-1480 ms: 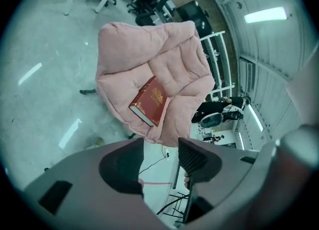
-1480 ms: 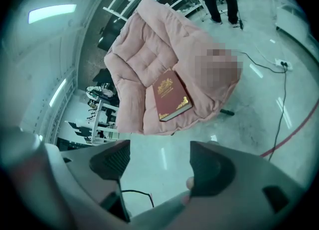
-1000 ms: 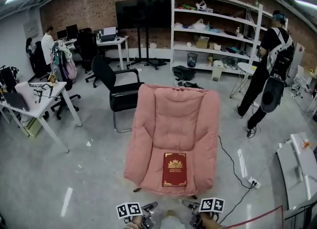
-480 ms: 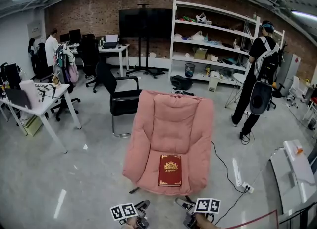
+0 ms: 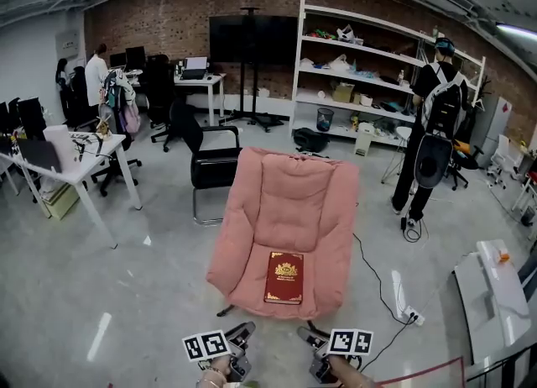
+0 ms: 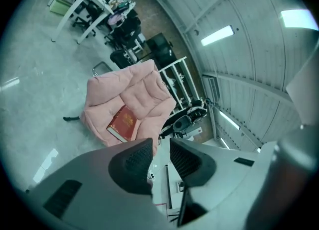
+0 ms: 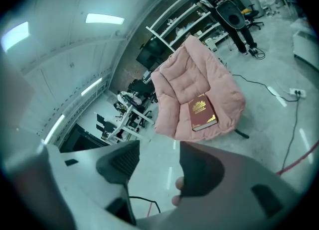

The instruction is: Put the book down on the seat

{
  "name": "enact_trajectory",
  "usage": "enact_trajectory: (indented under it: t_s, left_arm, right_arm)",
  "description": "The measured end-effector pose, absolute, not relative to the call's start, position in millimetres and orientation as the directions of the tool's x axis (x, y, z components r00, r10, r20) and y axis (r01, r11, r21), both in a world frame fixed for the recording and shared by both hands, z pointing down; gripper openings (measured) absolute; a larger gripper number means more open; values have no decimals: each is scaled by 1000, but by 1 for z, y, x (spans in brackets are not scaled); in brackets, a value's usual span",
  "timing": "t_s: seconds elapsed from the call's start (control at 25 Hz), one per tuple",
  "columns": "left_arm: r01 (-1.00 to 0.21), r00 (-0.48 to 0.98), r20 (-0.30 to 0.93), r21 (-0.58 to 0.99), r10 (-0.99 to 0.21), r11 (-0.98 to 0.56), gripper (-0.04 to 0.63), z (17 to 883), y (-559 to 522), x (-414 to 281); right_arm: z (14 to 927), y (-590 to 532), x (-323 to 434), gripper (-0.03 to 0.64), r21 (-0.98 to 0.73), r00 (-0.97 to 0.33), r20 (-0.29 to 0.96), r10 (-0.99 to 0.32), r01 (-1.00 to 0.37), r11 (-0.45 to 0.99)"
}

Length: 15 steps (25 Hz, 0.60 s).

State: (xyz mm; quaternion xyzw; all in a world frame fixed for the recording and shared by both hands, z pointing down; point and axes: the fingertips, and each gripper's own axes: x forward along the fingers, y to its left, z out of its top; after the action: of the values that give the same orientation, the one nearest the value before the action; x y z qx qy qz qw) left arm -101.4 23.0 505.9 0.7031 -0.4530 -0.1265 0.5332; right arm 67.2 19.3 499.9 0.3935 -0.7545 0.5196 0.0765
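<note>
Red book (image 5: 284,277) lies flat on the seat (image 5: 250,270), near its front edge, so you need only back off cleanly. Your left claw (image 6: 160,148), narrow, and right claw (image 7: 158,159), wider, have just been closing, both empty; keep them clear of the seat.

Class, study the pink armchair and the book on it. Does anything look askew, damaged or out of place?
Nothing stands out. The red book lies flat, cover up, on the seat of the pink armchair, roughly square with it and fully on the cushion. No damage shows on either.
</note>
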Motion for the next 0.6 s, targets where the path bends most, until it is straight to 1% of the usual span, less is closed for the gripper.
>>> enact_trajectory:
  t_s: [0.12,0.24,0.44,0.48,0.52,0.6]
  left_arm:
    - [-495,554,279,868,-784,-42,75,494,35,-94]
    - [-487,556,257,871,-791,-60,72,479,54,-84]
    - [-498,554,224,861,-802,-103,63,455,86,-76]
    - [-498,550,219,861,-806,-106,61,452,93,-75]
    - [-497,541,214,861,-813,-104,61,451,99,-74]
    - [-495,517,207,864,-831,-93,55,450,111,-73]
  right_arm:
    - [493,32,67,267,-733,-700,507,-503,-657,177]
    - [483,49,71,261,-739,-714,494,-497,-645,193]
    - [467,76,71,224,-732,-729,479,-490,-639,235]
    - [466,83,72,218,-731,-732,480,-483,-638,241]
    - [465,89,72,198,-730,-736,482,-476,-637,246]
    - [465,102,74,193,-731,-741,479,-470,-633,254]
